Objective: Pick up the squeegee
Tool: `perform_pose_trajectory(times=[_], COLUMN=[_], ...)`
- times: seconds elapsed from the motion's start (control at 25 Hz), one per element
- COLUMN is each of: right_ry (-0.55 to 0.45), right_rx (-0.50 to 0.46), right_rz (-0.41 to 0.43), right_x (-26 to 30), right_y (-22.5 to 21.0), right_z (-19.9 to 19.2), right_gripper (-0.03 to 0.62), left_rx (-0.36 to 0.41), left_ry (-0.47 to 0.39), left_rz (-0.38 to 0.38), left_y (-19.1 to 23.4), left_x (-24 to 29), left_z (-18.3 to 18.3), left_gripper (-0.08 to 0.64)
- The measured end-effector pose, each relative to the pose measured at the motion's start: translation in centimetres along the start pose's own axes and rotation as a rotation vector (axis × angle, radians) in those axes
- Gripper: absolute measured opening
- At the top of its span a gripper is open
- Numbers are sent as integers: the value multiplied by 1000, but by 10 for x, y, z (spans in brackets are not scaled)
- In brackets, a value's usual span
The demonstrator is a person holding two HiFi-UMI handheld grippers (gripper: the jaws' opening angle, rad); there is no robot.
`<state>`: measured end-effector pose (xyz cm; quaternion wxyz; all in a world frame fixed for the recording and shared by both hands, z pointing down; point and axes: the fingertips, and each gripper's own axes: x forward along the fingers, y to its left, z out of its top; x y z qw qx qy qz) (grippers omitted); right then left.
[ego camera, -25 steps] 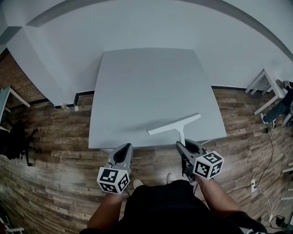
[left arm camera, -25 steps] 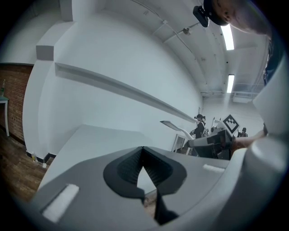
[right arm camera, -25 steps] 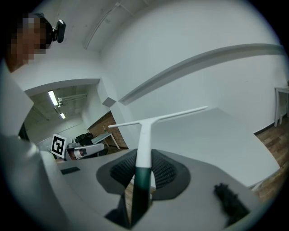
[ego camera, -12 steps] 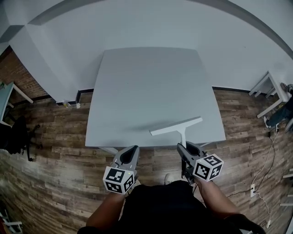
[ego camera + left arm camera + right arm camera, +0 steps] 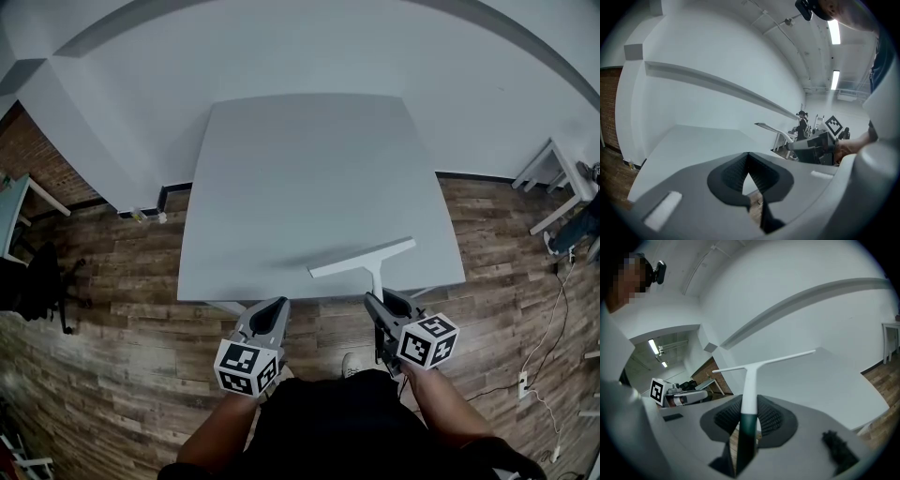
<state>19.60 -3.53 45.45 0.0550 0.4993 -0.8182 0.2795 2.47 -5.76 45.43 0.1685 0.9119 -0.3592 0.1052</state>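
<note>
The squeegee (image 5: 362, 258) lies at the table's (image 5: 300, 178) near edge, its handle pinched by the right gripper (image 5: 379, 302). The left gripper (image 5: 274, 307) is pressed together, empty. The squeegee looks light and stiff, so the handle suits, though smooth plastic might swivel.

The table (image 5: 309, 178) top reads smooth and matt, pale grey, no glare on it. Now the squeegee (image 5: 364, 259): smooth white plastic by the look of it, with a dark green handle end that shines a little in the right gripper view. The right gripper (image 5: 377, 300) and left gripper (image 5: 274, 306) have matt grey plastic bodies, and dark ribbed pads (image 5: 771, 417) line the jaws. The floor (image 5: 103, 309) is grainy brown wood plank, and the brick wall (image 5: 37, 164) is rough and reddish.
</note>
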Motion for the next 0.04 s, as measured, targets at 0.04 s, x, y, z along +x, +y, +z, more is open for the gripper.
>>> perform_pose_trajectory(times=[0.04], right_ry=[3], right_rx=[0], right_rz=[1], right_x=[0], right_y=[1], right_z=[-1], right_gripper=[98], left_rx=[-1], left_ry=[1], left_rz=[-1], left_y=[0], left_x=[0], left_z=[0], left_gripper=[8])
